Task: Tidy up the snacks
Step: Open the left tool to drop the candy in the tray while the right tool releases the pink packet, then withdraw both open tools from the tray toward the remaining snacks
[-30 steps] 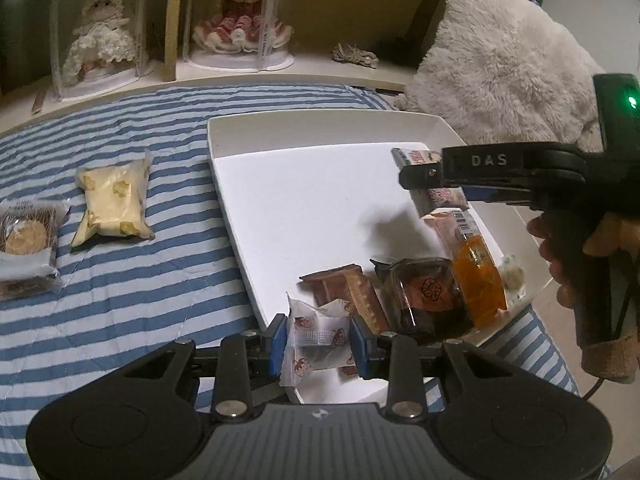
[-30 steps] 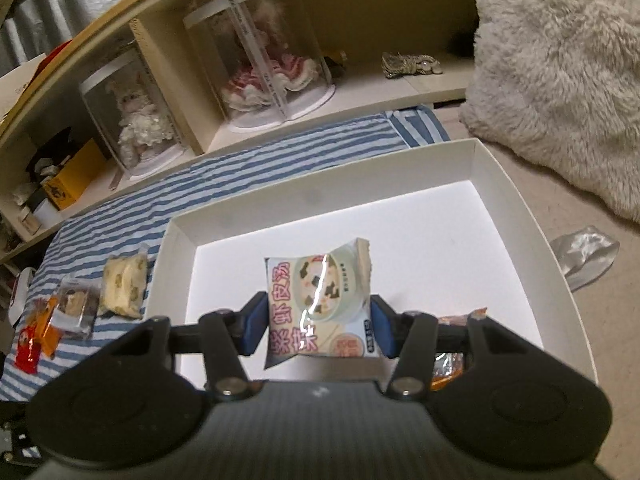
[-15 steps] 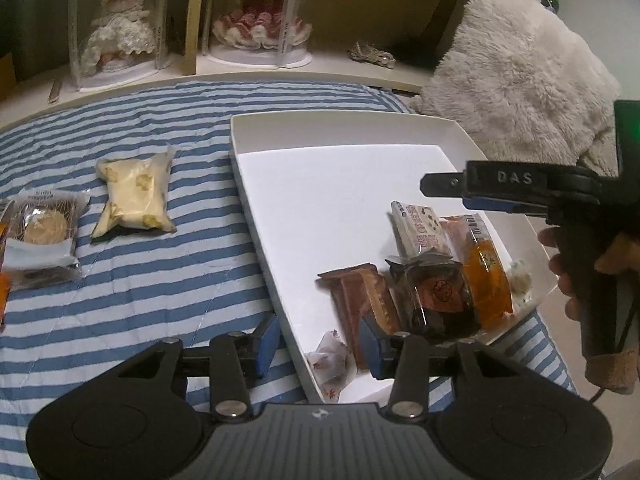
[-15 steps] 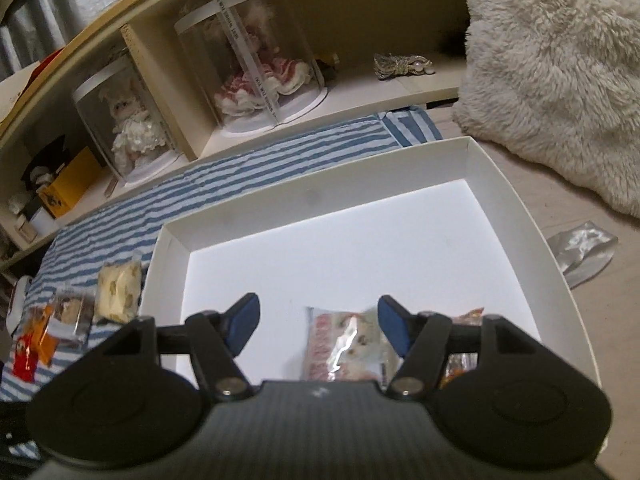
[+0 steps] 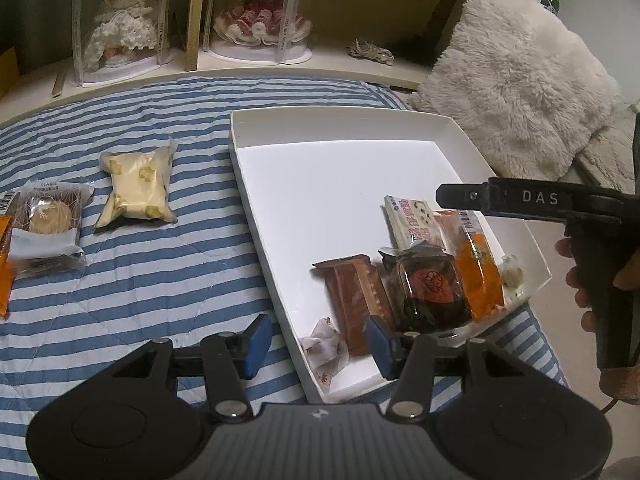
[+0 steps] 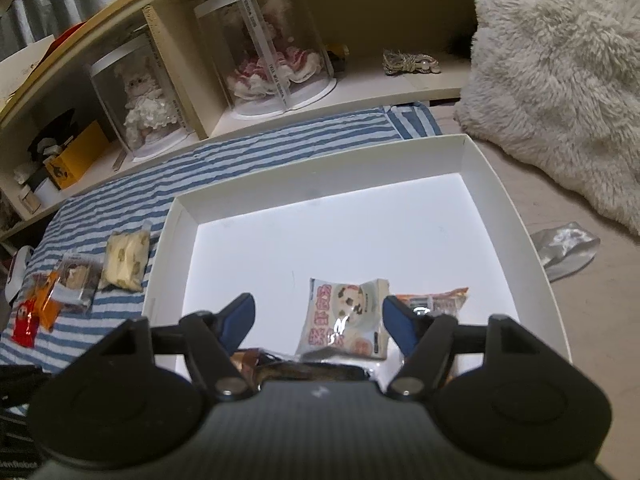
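Observation:
A white tray (image 5: 340, 130) lies on the striped quilt. My left gripper (image 5: 318, 346) hangs over the tray's near corner with its jaws opening. A small white candy packet (image 5: 325, 354) lies loose below them, untouched by the pads. Beside it lie a brown bar (image 5: 356, 300), a dark packet (image 5: 430, 288) and an orange packet (image 5: 476, 268). My right gripper (image 6: 318, 318) is also opening, over a white-and-pink snack packet (image 6: 348, 316) that rests flat in the tray (image 6: 320, 184). On the quilt lie a yellow packet (image 5: 138, 188) and a cookie packet (image 5: 48, 228).
A shelf behind the quilt holds two dolls under clear domes (image 5: 256, 20). A fluffy white cushion (image 5: 512, 100) sits to the right of the tray. A silver wrapper (image 6: 568, 248) lies on the floor. Orange and red packets (image 6: 32, 312) lie at the quilt's left end.
Both grippers let go: the candy packet dropped into the tray's near corner, and the white-and-pink packet fell flat beside the orange one. Both pairs of jaws have widened.

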